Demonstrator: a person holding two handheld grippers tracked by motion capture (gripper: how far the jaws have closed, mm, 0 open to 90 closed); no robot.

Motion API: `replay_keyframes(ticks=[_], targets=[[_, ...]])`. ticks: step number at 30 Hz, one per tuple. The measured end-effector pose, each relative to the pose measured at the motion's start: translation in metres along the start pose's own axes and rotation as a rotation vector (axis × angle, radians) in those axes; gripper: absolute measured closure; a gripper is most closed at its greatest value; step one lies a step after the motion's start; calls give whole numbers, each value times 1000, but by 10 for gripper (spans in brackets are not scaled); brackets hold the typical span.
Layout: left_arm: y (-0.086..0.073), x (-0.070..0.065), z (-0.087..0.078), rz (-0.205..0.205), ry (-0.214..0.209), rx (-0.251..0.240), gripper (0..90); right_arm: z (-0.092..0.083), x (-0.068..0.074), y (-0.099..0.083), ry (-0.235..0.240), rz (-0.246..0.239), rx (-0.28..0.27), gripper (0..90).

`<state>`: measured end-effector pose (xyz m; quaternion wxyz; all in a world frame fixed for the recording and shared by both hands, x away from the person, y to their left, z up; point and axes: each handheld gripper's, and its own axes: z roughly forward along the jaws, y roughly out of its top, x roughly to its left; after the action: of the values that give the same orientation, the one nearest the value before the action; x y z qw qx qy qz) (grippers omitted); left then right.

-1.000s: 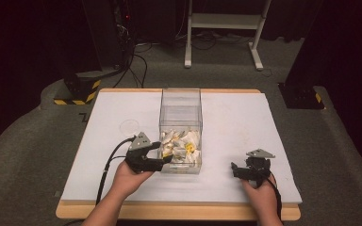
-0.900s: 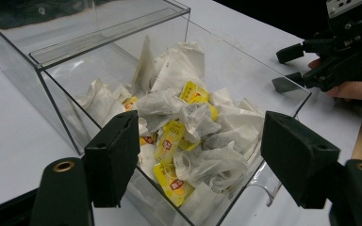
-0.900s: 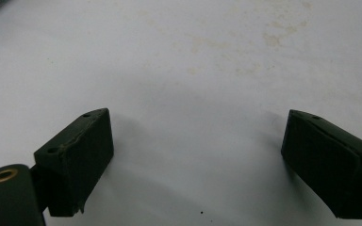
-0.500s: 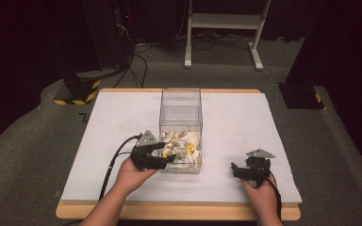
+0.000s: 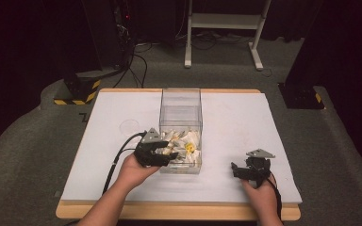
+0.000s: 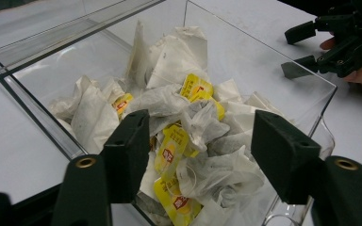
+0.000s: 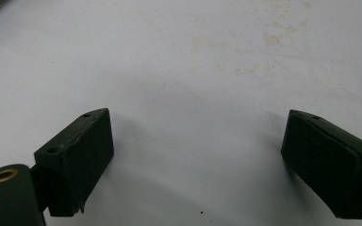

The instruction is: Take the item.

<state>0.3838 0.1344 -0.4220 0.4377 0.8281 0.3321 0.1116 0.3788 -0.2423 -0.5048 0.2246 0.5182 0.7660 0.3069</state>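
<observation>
The left gripper (image 6: 200,155), jaws spread, hangs over the near-left rim of the clear box (image 5: 181,101) of tea bags (image 6: 188,136); the right gripper (image 5: 238,170), also spread, hovers above bare white table (image 5: 235,117) near its right edge

Tea bags (image 6: 188,141) partly hidden behind left gripper's fingers (image 6: 127,150).

The left tool (image 6: 195,155) hangs with jaws spread wide, the right tool (image 7: 198,160) likewise (low, level).
</observation>
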Motion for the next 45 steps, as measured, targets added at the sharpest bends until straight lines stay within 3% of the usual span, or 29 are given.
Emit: replay_keyframes(ticks=[5,11,23,33,40,45], targets=[[2,4,5,-16,-8,18,537,0,0,0,0,0,0,95],[1,4,8,13,2,33,590,0,0,0,0,0,0,95],[5,4,13,32,-2,62,680,0,0,0,0,0,0,95],[2,0,15,68,30,90,775,0,0,0,0,0,0,96],[0,-3,14,100,46,85,835,0,0,0,1,1,0,96],[-3,-3,11,88,43,56,868,0,0,0,0,2,0,96]])
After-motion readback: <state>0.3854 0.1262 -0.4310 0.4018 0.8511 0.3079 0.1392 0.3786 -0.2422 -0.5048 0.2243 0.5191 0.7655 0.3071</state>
